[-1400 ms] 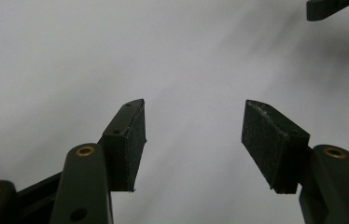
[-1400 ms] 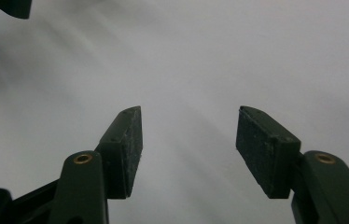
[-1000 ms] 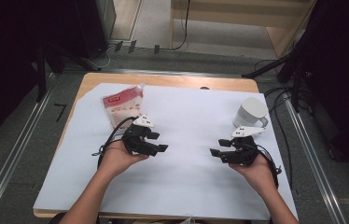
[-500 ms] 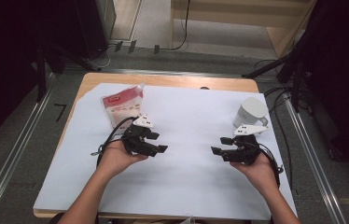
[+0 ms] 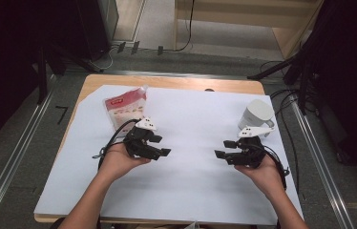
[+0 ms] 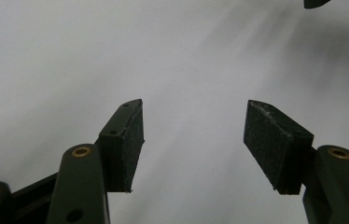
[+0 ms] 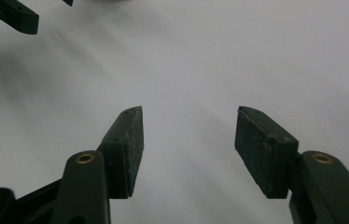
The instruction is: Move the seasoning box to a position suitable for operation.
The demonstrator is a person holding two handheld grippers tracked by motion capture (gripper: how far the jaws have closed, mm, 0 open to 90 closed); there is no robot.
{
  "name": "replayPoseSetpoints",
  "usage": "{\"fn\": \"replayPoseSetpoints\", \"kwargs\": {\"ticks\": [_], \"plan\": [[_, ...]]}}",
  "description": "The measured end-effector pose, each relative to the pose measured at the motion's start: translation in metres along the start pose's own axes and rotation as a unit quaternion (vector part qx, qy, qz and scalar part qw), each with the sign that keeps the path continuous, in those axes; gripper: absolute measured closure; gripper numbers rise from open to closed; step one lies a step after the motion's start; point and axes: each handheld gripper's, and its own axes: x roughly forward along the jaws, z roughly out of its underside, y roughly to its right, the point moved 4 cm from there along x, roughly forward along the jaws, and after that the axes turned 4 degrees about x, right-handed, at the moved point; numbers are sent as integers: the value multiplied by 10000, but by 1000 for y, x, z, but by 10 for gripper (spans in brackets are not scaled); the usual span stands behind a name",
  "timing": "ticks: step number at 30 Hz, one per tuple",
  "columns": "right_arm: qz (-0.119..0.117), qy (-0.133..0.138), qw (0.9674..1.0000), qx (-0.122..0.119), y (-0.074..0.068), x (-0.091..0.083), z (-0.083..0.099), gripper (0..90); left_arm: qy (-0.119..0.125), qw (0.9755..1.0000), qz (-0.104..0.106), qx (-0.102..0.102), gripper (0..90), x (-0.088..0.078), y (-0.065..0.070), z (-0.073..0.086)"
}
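Observation:
On the white sheet (image 5: 191, 129) lie a red and clear snack bag (image 5: 124, 109) at the back left and a white mug (image 5: 257, 114) on its side at the back right. My left gripper (image 5: 161, 146) hovers just in front of the bag, jaws pointing right, open and empty. My right gripper (image 5: 224, 148) sits in front of the mug, jaws pointing left, open and empty. In the left gripper view the left gripper (image 6: 193, 140) has only white sheet between its pads. The right gripper (image 7: 187, 147) in its own view is the same, with the other gripper's jaw tip (image 7: 16, 16) at the top left.
The wooden table edge (image 5: 176, 82) runs along the back. Metal rails (image 5: 14, 157) flank the table on both sides, and cables (image 5: 286, 102) lie near the back right. The sheet between the two grippers is bare.
Both grippers have stayed nearly still; the right one has shifted very slightly. The bag and the mug have not moved.

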Motion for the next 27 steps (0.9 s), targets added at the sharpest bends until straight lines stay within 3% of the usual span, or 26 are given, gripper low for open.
{"fn": "replayPoseSetpoints", "kwargs": {"ticks": [4, 7, 17, 27], "plan": [[-99, -26, 9999, -7, 1, -2, -6, 447, 1, 10000, -8, 35, 391, 0, 0, 0], [-240, -135, 9995, 126, 4, -1, -12, 422, -1, 10000, -8, 83, 392, -2, 0, -1], [-52, 28, 10000, -10, 10, -12, -36, 414, 9, 10000, -53, 41, 391, -4, -2, 1], [26, 32, 9998, -198, 17, -8, -55, 405, -89, 9999, -41, 137, 389, -3, 1, 1]]}}
